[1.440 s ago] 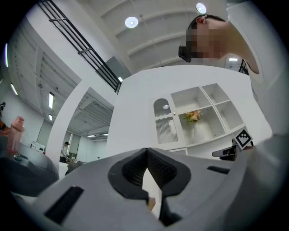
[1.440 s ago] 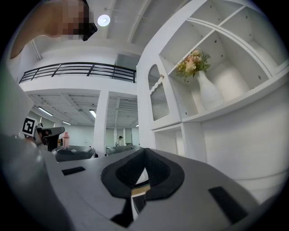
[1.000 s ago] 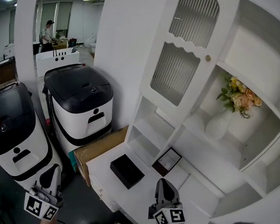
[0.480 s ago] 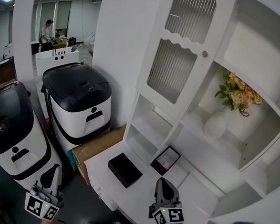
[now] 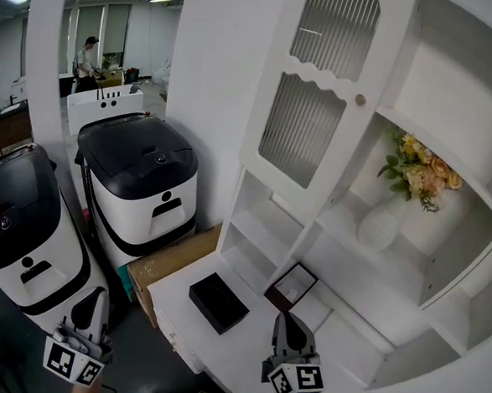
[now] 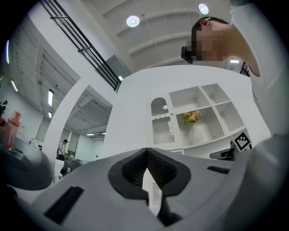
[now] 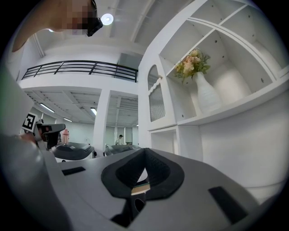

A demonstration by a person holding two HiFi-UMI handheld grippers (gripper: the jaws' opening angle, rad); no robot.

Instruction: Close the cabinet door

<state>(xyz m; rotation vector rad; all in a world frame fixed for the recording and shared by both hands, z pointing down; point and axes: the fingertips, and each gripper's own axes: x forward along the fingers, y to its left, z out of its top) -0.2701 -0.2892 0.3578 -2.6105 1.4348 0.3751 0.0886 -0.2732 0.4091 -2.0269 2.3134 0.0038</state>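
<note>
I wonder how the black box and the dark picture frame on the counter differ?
The black box is solid black; the picture frame has a dark border round a pale middle. The box looks thicker and larger, the frame thin. The box lies nearer the counter edge, the frame back by the shelves. Both are rectangular and rest on the counter.

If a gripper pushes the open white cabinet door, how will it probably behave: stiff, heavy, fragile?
The cabinet door stands open and looks like one rigid framed panel, so it should swing, not bend. Its ribbed panes may be glass, so pushing beside the knob seems safer. It looks thin, so probably light.
</note>
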